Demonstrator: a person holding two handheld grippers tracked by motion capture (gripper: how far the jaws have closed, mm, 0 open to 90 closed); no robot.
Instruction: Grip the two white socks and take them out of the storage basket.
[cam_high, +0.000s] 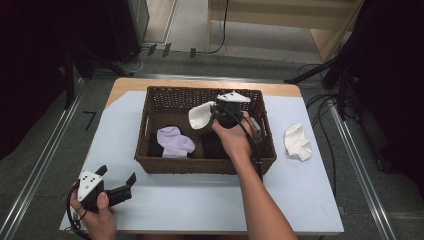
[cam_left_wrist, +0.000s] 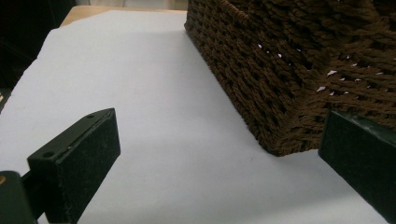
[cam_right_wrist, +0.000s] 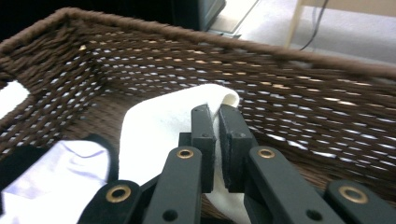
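Right hand-held gripper (cam_right_wrist: 217, 140) clamped tight on white sock (cam_right_wrist: 159, 126), held above the wicker basket (cam_high: 205, 165); the sock's lower end is hidden behind the jaws. Left hand-held gripper (cam_high: 116, 182) wide open, holding nothing, resting on the worktop (cam_left_wrist: 154, 93), basket cut off at frame edge.

The white sock (cam_right_wrist: 154, 126) is soft, thick cloth, pinched between the shut jaws of the right tool (cam_right_wrist: 217, 116). It hangs limp and folded above the inside of the brown wicker basket (cam_high: 165, 97), near its far wall, right of the lilac sock (cam_high: 174, 141).
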